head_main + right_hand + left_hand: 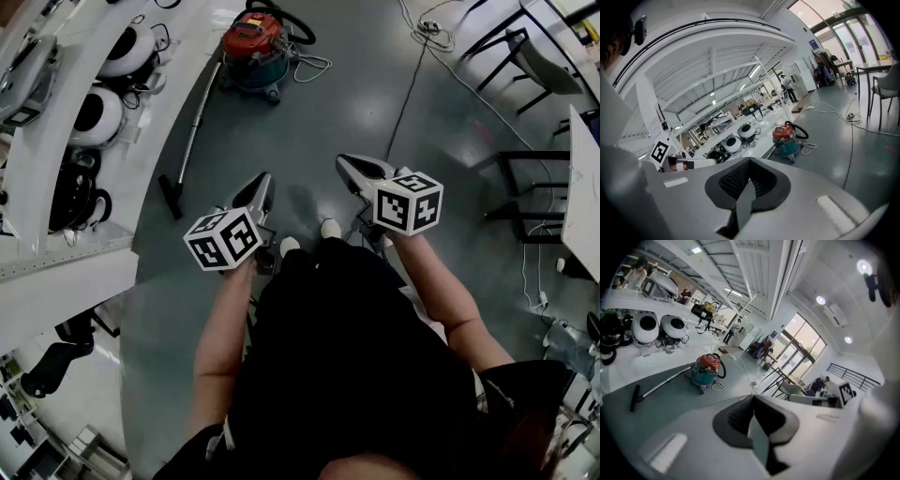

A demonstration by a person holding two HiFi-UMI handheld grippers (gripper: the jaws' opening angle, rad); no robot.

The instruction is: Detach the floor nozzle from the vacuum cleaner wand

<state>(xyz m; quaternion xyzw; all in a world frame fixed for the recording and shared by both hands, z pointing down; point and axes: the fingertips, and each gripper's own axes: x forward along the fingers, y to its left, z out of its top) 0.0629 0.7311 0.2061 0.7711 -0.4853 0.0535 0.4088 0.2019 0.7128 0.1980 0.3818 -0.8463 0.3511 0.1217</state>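
Left claw [262, 185] and right claw [350, 169] are pressed together, empty; floor nozzle [171, 196] lies apart, ahead-left of left claw.

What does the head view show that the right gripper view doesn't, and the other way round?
Head view only: the wand and floor nozzle, joined, lying on the floor. Right gripper view only: the ceiling, the glass doors, and a close look at the right gripper, shut on nothing. Both: the vacuum and the left gripper.
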